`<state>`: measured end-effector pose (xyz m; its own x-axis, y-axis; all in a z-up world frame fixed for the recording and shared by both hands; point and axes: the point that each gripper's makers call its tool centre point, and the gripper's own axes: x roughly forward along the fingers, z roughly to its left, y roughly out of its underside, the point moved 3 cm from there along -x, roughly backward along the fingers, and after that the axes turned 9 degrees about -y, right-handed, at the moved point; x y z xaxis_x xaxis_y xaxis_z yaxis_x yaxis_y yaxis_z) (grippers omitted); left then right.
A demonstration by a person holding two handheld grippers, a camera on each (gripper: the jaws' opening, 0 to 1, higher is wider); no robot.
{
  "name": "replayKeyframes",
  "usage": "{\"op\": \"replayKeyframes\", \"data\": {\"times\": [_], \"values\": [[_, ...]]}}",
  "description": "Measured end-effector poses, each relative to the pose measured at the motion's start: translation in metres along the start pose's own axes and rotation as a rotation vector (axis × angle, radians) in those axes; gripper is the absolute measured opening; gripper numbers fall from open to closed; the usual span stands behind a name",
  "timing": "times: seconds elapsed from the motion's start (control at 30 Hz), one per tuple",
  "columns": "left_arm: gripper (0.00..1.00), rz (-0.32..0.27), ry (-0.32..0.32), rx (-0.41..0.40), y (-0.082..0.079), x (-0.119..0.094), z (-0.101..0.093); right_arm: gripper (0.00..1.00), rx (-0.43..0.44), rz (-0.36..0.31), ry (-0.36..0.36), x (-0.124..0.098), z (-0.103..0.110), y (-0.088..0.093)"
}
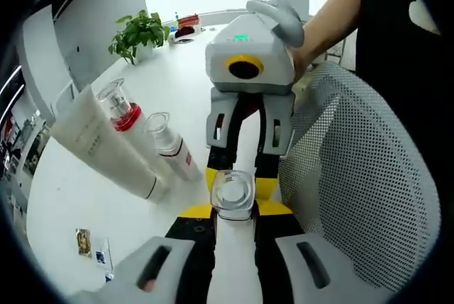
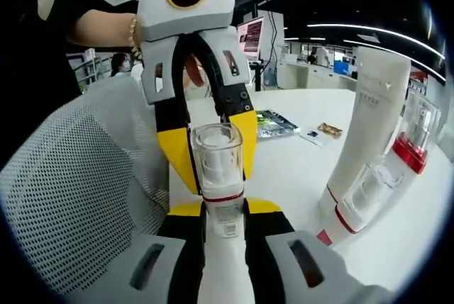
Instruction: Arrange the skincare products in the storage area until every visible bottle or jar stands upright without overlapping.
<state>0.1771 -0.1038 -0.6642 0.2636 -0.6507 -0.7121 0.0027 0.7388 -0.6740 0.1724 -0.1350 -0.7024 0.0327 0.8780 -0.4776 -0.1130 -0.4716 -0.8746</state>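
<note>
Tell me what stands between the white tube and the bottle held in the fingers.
In the right gripper view, one small clear-capped bottle stands between the white tube and the held bottle, leaning against the tube; otherwise bare white tabletop.

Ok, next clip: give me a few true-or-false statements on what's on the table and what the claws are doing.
1. A potted plant stands on the white table. True.
2. The white tube lies flat on the table. False: it stands on its cap end, beside two clear-capped bottles.
3. A clear-capped bottle sits between the jaws of the right claw. True.
4. The mesh chair back next to the claws is black. False: it is white.
5. The left claw is far off from that bottle. False: its yellow tips flank the bottle's cap.
</note>
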Motion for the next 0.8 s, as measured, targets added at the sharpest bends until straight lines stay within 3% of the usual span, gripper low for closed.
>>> {"op": "replayKeyframes", "data": {"times": [0.47,0.8], "values": [[0.19,-0.018,-0.005,0.007,-0.001,0.009,0.016,0.36,0.093,0.003,0.039,-0.008,-0.001,0.014],[0.19,-0.035,-0.013,-0.004,-0.004,0.018,0.034,0.41,0.145,0.010,0.053,-0.020,0.006,0.023]]}}
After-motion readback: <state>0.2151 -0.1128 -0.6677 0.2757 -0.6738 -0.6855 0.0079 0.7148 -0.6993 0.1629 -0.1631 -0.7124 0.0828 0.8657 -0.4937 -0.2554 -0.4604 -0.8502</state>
